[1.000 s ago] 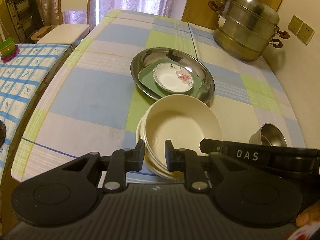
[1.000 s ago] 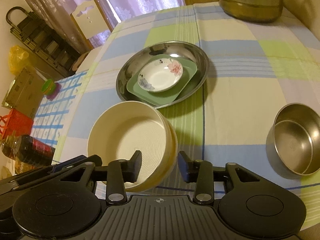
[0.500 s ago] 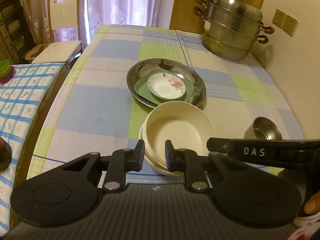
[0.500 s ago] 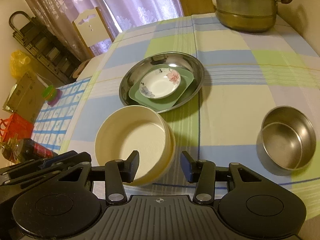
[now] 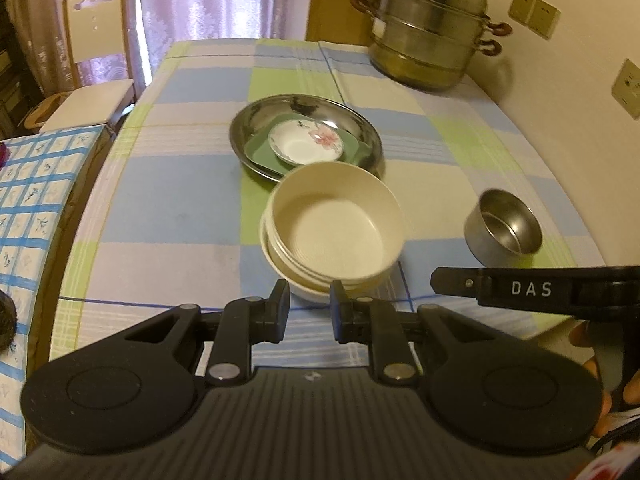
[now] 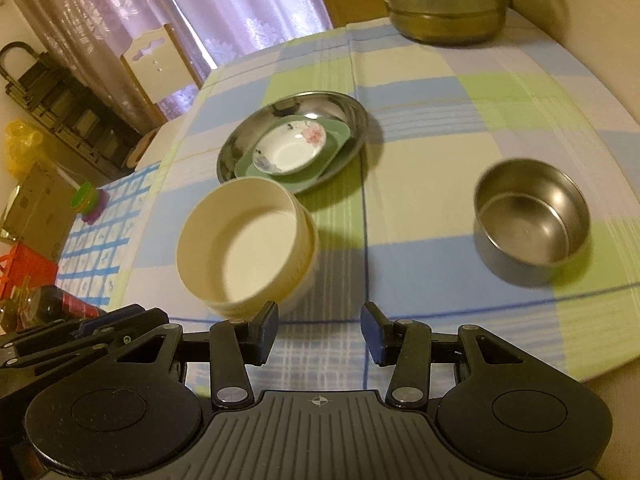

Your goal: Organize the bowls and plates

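Note:
Two nested cream bowls (image 5: 332, 232) (image 6: 244, 244) stand on the checked tablecloth, just beyond both sets of fingertips. My left gripper (image 5: 309, 300) hangs short of their near rim, its jaws a narrow gap apart with nothing held. To its right, my right gripper (image 6: 320, 320) is open wider and empty; its black body (image 5: 532, 288) shows in the left wrist view. Behind the bowls a wide steel dish (image 5: 244, 128) (image 6: 236, 148) holds a green square plate (image 5: 256, 152) and a white flowered saucer (image 5: 304, 144) (image 6: 288, 152). A small steel bowl (image 5: 504, 228) (image 6: 532, 212) sits to the right.
A steel steamer pot (image 5: 428, 40) (image 6: 448, 0) stands at the table's far right, by the wall. A chair (image 5: 96, 56) and a lower surface with a blue-checked cloth (image 5: 36, 200) are on the left. A dark bottle (image 6: 60, 308) lies near it.
Both grippers have drawn back and risen from the cream bowls, which stay on the table. The right jaws stand slightly wider than a second ago.

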A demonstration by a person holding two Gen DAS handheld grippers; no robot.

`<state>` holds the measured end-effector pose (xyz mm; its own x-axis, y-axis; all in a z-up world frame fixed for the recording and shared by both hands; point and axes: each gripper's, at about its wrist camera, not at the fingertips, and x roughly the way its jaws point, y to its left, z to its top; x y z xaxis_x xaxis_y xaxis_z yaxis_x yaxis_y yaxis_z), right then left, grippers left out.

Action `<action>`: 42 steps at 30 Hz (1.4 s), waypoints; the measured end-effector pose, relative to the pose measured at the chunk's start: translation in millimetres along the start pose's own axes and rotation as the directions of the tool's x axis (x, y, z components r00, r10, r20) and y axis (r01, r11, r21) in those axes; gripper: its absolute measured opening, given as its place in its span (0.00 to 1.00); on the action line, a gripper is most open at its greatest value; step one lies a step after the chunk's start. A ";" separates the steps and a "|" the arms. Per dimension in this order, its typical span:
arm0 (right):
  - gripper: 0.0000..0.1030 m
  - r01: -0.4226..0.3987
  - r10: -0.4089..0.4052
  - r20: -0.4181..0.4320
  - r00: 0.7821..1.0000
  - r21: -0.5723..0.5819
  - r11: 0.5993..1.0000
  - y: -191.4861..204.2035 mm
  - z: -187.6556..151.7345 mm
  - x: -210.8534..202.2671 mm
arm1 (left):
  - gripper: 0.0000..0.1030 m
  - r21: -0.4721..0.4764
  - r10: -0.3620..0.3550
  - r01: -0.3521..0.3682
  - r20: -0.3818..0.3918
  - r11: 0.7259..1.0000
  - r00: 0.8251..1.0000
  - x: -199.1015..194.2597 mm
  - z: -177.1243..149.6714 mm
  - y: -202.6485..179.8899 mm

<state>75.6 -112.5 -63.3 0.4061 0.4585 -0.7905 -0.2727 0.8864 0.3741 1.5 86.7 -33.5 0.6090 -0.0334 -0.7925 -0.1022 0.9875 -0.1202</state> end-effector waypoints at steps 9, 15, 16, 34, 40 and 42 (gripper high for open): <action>0.45 0.016 -0.016 -0.008 1.000 0.027 0.999 -15.7 -13.1 -13.3 | 0.17 0.039 -0.022 0.022 -0.014 0.999 1.000 -0.5 -6.4 -24.0; 0.45 0.024 -0.024 -0.015 1.000 0.027 0.999 -40.7 -12.9 -20.6 | 0.17 0.050 -0.026 0.028 -0.027 0.998 0.999 6.0 -4.8 -53.3; 0.45 0.027 -0.026 -0.014 1.000 0.027 0.999 -46.9 -11.7 -22.9 | 0.17 0.051 -0.028 0.029 -0.027 0.998 0.999 7.5 -3.9 -58.9; 0.45 0.069 -0.069 -0.026 0.997 0.001 0.998 -163.7 20.4 -53.8 | 0.17 0.029 -0.013 0.015 -0.063 0.999 0.998 50.5 10.7 -167.7; 0.45 0.061 -0.063 -0.045 0.997 -0.029 0.998 -189.1 28.9 -51.8 | 0.17 -0.007 0.007 -0.007 -0.080 1.000 0.997 65.0 10.9 -187.6; 0.45 0.056 -0.058 -0.053 0.997 -0.040 0.998 -194.5 33.4 -47.3 | 0.17 -0.020 0.015 -0.017 -0.087 1.000 0.996 69.6 10.6 -192.3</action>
<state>138.6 -304.5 -82.5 0.3746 0.4023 -0.8354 -0.2840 0.9075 0.3096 71.9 -103.9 -59.2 0.5371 -0.0317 -0.8430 -0.1286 0.9845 -0.1189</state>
